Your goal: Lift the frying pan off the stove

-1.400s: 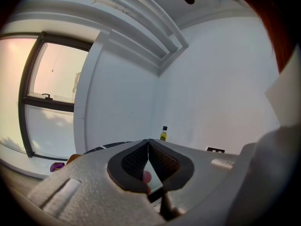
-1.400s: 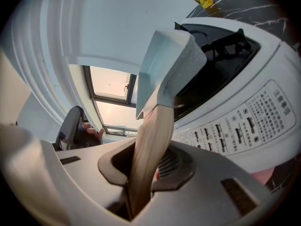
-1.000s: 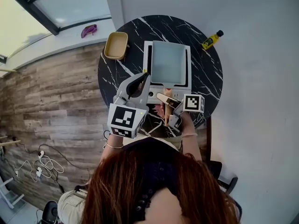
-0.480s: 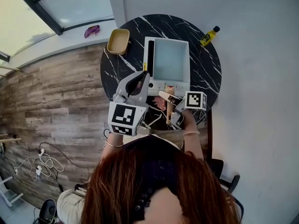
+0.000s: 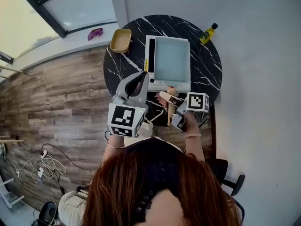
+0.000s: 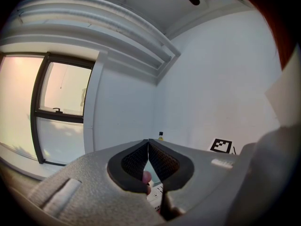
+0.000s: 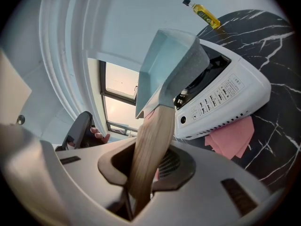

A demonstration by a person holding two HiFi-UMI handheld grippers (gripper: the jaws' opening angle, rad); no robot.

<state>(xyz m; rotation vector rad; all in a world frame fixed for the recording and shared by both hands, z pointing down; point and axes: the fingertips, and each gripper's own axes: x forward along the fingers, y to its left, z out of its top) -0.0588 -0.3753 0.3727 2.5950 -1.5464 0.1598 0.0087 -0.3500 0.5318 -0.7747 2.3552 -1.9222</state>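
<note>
The pan (image 7: 171, 65), square and grey with a smooth wooden handle (image 7: 149, 145), hung tilted just above the white stove (image 7: 221, 102). Its far edge was hidden, so contact there was unclear. The right gripper (image 7: 150, 168) had its fingers (image 7: 170, 165) clenched on the handle, whose end was buried between them. A pink cloth (image 7: 233, 138) lay partly under the stove on the black marbled tabletop (image 7: 277, 46). The left gripper (image 6: 148, 160) was empty, its ribbed fingers pressed together.
</note>
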